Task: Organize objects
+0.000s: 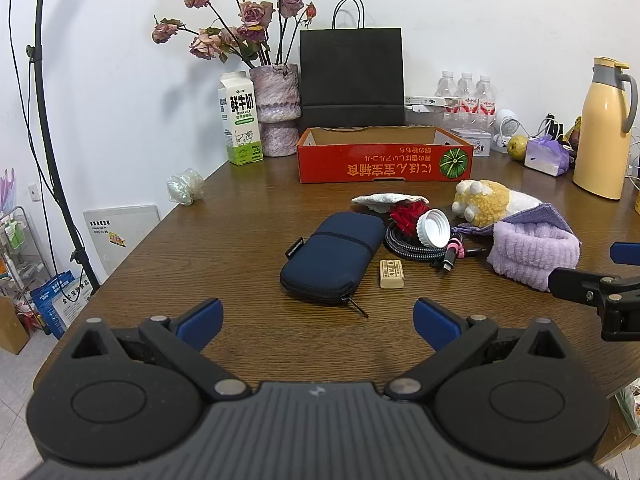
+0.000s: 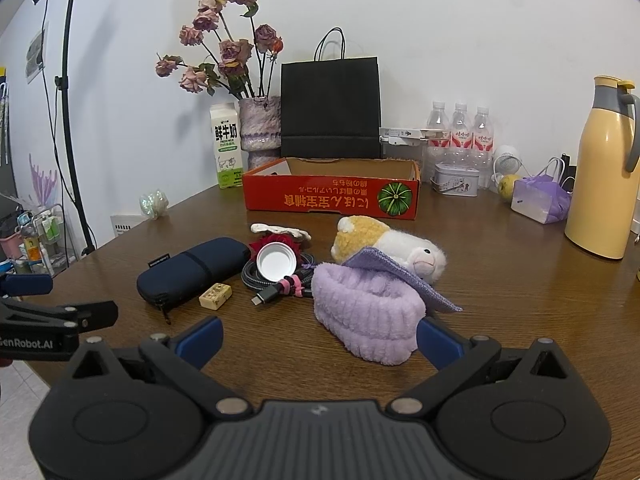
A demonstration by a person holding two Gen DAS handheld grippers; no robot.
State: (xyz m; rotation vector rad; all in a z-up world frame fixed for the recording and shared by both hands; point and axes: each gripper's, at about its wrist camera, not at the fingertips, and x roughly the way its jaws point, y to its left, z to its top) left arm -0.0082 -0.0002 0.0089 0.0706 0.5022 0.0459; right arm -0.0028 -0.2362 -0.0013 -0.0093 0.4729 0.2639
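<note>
Both grippers, left gripper (image 1: 318, 322) and right gripper (image 2: 320, 340), hover jaws wide apart, nothing between them. Loose items sit mid-worktop (image 1: 240, 240): navy pouch (image 1: 332, 256), eraser (image 1: 392, 274), coiled cable (image 1: 416, 244) under the white lid (image 1: 434, 227). Risk: lifting the cable tips the lid. The empty red box (image 1: 384, 162) stands behind.

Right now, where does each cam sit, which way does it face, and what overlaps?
Left wrist: on the left gripper, angled down across the table at the navy pouch; its own open blue fingers show, with the right gripper at the right edge.
Right wrist: on the right gripper, facing the purple fleece band; the left gripper shows at the left edge.
Shared: pouch, white cap, red box.
</note>
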